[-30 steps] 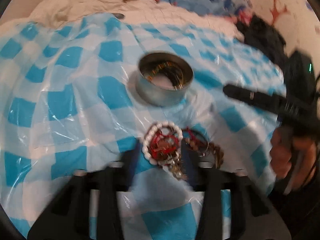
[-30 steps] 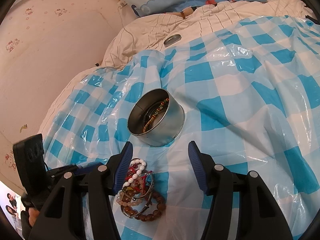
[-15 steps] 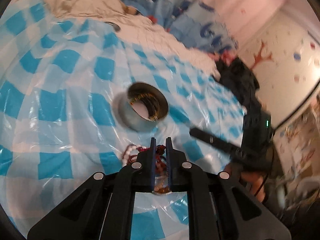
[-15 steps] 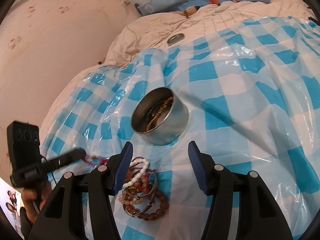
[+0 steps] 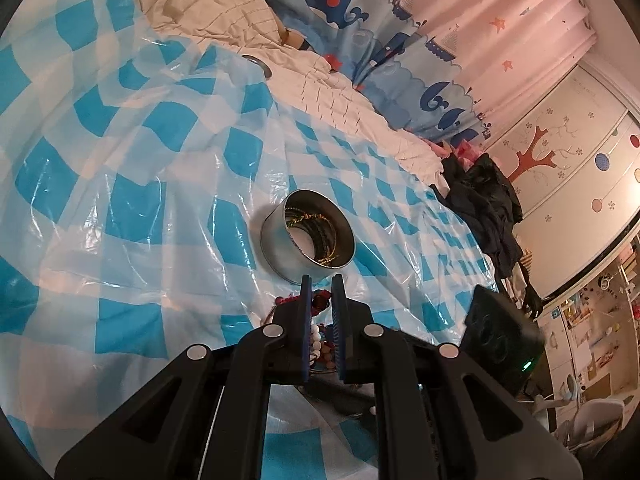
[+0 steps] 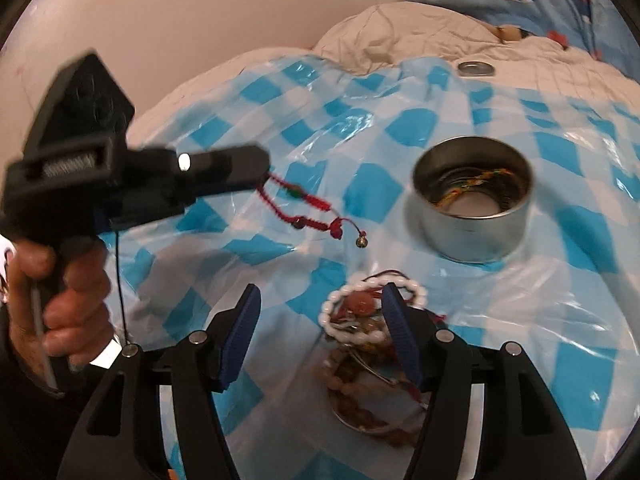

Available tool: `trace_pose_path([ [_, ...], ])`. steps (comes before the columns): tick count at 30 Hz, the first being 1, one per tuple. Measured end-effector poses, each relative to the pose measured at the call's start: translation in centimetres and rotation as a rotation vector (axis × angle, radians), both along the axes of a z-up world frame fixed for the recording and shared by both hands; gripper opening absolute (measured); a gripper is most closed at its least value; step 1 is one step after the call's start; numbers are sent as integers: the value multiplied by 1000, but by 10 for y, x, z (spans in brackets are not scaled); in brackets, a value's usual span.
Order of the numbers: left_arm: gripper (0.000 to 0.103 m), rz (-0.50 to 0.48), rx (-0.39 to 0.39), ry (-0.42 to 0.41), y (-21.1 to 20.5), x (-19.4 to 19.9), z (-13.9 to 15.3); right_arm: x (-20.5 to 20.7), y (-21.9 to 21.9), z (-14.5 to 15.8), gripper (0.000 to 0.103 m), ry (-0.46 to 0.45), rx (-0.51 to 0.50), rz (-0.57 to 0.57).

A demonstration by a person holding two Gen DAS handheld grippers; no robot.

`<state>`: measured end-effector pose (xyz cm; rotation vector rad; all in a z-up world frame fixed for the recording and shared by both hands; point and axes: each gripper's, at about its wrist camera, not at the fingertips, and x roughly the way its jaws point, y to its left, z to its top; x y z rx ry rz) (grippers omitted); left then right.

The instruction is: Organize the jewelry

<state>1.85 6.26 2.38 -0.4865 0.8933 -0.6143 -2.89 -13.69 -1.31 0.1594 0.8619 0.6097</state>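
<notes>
My left gripper (image 5: 321,287) is shut on a red cord bracelet (image 6: 308,206), which hangs from its tip (image 6: 262,168) above the cloth, left of the round metal tin (image 6: 474,210). The tin (image 5: 307,246) holds several bracelets. A heap of jewelry lies on the cloth: a white bead bracelet (image 6: 374,312), brown beads and metal bangles (image 6: 360,384). My right gripper (image 6: 318,332) is open and empty, its right finger over the heap. In the left wrist view the heap (image 5: 320,344) is mostly hidden behind the fingers.
A blue and white checked plastic sheet (image 5: 132,168) covers the bed. The tin's lid (image 6: 475,68) lies at the far edge on the cream quilt. Dark clothes (image 5: 486,204) lie at the right. A whale-print curtain (image 5: 360,12) hangs behind.
My left gripper closed on the red cord bracelet in the heap and lifted it up and away to the left. My right gripper shifted left, staying open.
</notes>
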Motion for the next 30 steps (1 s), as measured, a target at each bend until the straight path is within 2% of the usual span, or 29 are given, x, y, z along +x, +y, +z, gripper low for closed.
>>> trace_pose_path([
  [1,8,2,-4,0,1,0,0,1,1,-3,58,5,-5,-2],
  [2,8,3,-8,-2,2,0,1,3,3,-9,51,21,-5,-4],
  [4,8,5,-12,-2,4,0,1,8,2,-17,35,59,-2,-11],
  [5,8,7,-14,-2,4,0,1,9,0,-21,21,81,8,-15],
  [12,8,8,-15,-2,5,0,1,7,-14,-11,21,80,117,-17],
  [17,8,7,-15,-2,4,1,1,2,-46,21,21,12,342,-15],
  [22,8,-3,-15,-1,-2,2,1,8,-76,27,21,32,515,-35],
  [25,8,-9,-18,-4,-8,3,3,8,-84,32,21,24,496,-71],
  [30,8,-14,-40,-8,-17,8,6,9,-99,36,21,17,520,-107],
])
